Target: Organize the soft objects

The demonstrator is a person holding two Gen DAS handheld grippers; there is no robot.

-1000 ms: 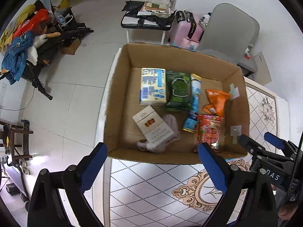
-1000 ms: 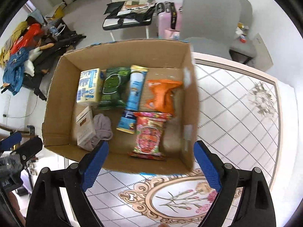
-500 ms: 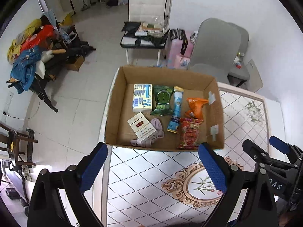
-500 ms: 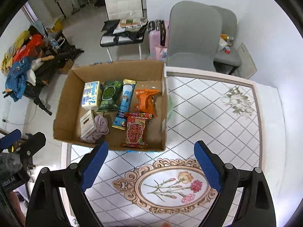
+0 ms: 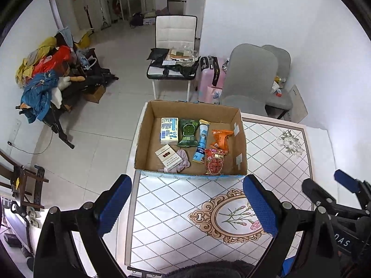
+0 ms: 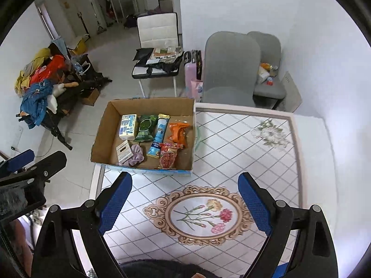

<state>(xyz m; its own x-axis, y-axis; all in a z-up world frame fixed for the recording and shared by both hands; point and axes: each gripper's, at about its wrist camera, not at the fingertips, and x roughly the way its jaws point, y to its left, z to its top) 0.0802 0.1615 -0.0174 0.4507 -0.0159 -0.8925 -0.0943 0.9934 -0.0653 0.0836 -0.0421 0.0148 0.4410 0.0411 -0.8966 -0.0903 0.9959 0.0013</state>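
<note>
An open cardboard box (image 5: 148, 139) (image 6: 104, 134) sits at the table's far left corner. Inside lie a cream tissue pack (image 5: 169, 131), a green packet (image 5: 188, 132), a blue tube packet (image 5: 201, 140), an orange packet (image 5: 220, 137), a red snack bag (image 5: 214, 164), a white carton (image 5: 168, 157) and a mauve cloth (image 5: 183, 159) (image 6: 135, 155). My left gripper (image 5: 187, 206) is open and empty, high above the table's near side. My right gripper (image 6: 184, 201) is open and empty, also well back from the box.
The table (image 6: 243, 153) has a diamond-tile top with a floral oval (image 6: 199, 213). Grey chairs (image 6: 229, 69) stand behind it, a white chair (image 6: 157, 34) and pink suitcase (image 5: 208, 81) further back. Clothes pile (image 5: 41, 74) at far left. The floor drops off left of the table.
Both grippers have pulled up and back from the box, which now looks much smaller and farther. Both stay open and empty. The box contents have not moved.
</note>
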